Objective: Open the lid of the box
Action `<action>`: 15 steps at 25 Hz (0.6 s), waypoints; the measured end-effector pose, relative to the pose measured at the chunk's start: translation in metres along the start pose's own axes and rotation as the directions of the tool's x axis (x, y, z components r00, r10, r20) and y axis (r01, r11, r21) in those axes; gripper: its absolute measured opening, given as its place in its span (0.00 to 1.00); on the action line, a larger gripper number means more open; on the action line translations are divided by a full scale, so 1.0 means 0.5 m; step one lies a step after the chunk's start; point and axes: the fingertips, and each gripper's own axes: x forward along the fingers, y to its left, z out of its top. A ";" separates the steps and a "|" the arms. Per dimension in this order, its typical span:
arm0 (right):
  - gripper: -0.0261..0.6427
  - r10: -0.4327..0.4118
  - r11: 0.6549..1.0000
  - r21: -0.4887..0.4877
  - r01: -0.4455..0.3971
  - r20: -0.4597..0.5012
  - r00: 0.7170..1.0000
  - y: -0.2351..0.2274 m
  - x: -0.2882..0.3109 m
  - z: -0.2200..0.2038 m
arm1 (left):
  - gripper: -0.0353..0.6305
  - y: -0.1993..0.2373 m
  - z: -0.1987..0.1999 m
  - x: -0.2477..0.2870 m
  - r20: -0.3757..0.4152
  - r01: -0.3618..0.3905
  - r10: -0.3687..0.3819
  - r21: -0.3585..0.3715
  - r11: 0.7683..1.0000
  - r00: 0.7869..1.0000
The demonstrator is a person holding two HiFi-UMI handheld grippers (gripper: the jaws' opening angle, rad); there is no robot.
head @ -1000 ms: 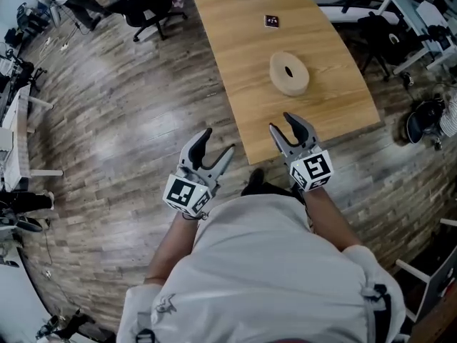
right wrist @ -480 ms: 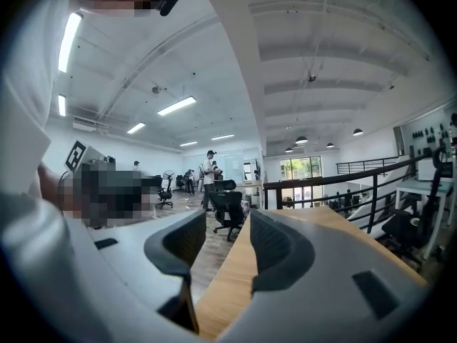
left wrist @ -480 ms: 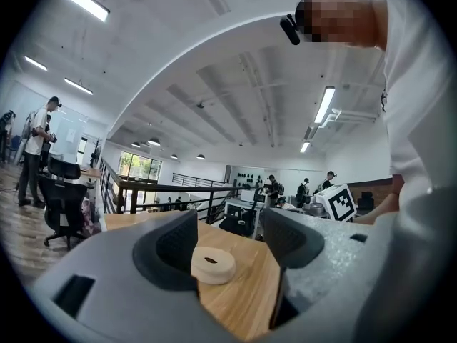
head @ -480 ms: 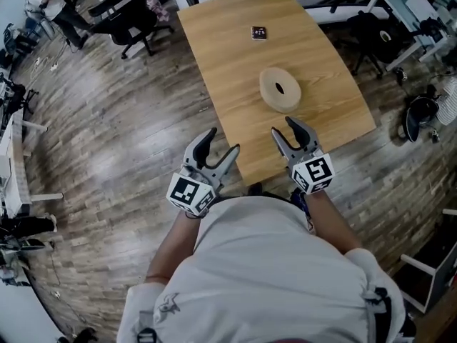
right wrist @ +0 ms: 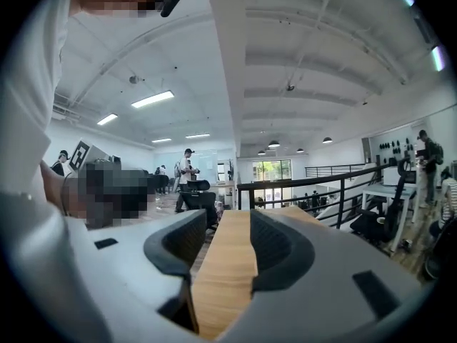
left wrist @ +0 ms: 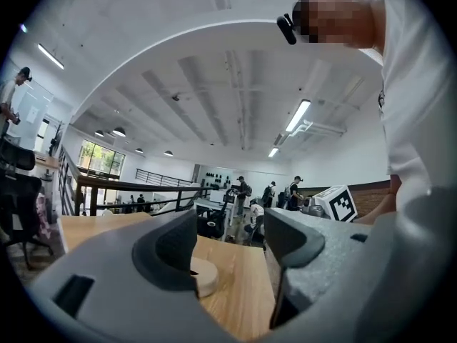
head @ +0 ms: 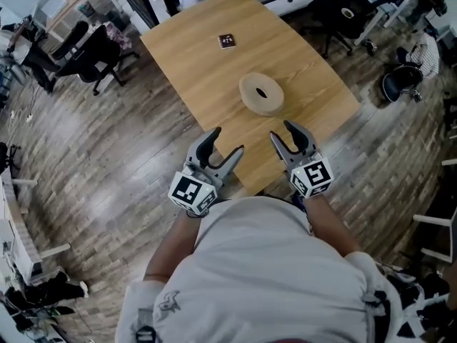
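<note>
held low at the near edge of the table [head: 193,48], left claw [head: 225,143] and right claw [head: 284,133] alike, tips aimed forward toward the work, likely as a ready stance ahead of any reach. both spread wide, with only air and bare wood grain between the jaws in each gripper view; no pinch on anything. set well ahead of both claws, near the middle of the table: the round pale box [head: 250,100], with a dark hole through its top. lid [head: 273,88] seemingly on, though no seam to be made out at this range. lined up nearer the right claw in the head view, and glimpsed in the left gripper view just past the left jaw. judged as the very start: approach not yet made, lid untouched. probably a matter of steadying the body with one claw and lifting the top with the other, given a light thing apt to slide on smooth wood. farther back, well apart from the box, a small dark card [head: 228,41]; no obstacle. nothing on the table between claws and box, so a clear path forward. around it, plank floor [head: 107,148], a black office chair [head: 96,48] off to the left, a dark bag [head: 398,83] to the right; none within reach of the work.
</note>
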 end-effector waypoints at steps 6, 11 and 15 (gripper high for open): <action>0.34 -0.143 0.990 0.023 0.142 0.018 0.990 0.026 0.038 0.016 | 0.48 0.069 0.021 -0.003 -0.027 0.149 -0.149 -0.004 0.989 0.989; 0.34 -0.266 0.964 0.015 0.265 0.039 0.963 0.075 0.060 0.038 | 0.48 0.116 0.025 -0.016 -0.057 0.298 -0.298 -0.001 0.955 0.953; 0.34 -0.341 0.940 0.016 0.340 0.041 0.939 0.106 0.062 0.041 | 0.48 0.127 0.018 -0.021 -0.075 0.387 -0.387 -0.018 0.922 0.919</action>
